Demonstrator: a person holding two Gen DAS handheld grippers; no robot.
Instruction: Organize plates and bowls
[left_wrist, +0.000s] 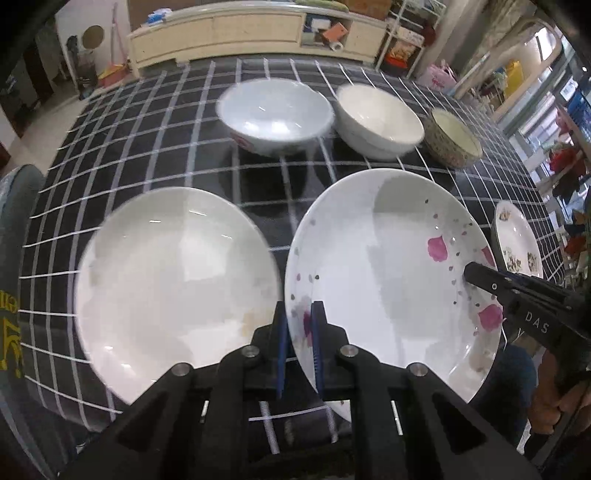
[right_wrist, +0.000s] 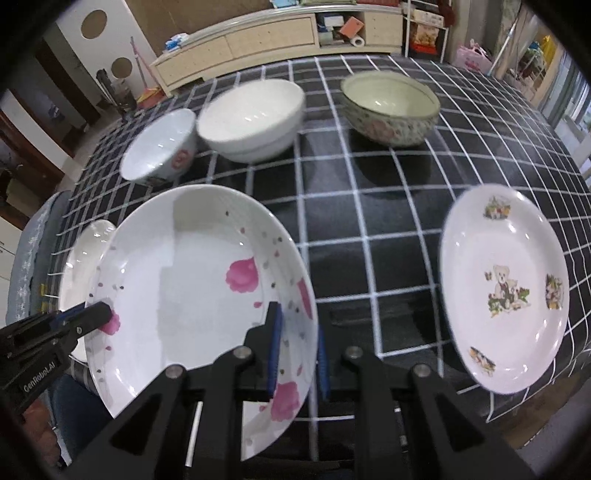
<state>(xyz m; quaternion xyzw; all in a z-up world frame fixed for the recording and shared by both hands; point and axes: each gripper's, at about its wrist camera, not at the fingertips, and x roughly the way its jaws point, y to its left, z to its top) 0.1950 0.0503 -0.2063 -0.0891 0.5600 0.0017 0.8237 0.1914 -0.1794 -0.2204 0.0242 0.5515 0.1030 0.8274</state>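
Pink-petalled porcelain sits between both sets of our jaws: the flowered plate (left_wrist: 388, 273) is tilted up off the checked tabletop (left_wrist: 155, 140), and we hold it at 2 opposite spots on its rim. Our left gripper (left_wrist: 299, 332) has its jaws clamped on the near-left rim, 1 blue pad on each face of the edge. Our right gripper (right_wrist: 297, 354) has its jaws clamped on the plate's right rim in the same way, with the edge passing between the pads.

Just left of the left jaws lies a plain white plate (left_wrist: 173, 284), flat on the cloth; its right edge comes very near the held plate's left rim, and in the right wrist view the held plate overlaps it. Right of the right jaws, well apart across 2 or 3 squares of bare cloth, lies the bear plate (right_wrist: 506, 295), close to the tabletop's right edge.

Ahead of the jaws stand 3 bowls in a row: a white bowl with a red mark (left_wrist: 275, 116), a plain white bowl (left_wrist: 378, 120) just beside it, and a speckled floral bowl (right_wrist: 389, 107) farther right. A band of open cloth runs between the bowls and the plates. Beyond the far tabletop edge stands a long cream cabinet (left_wrist: 221, 33).
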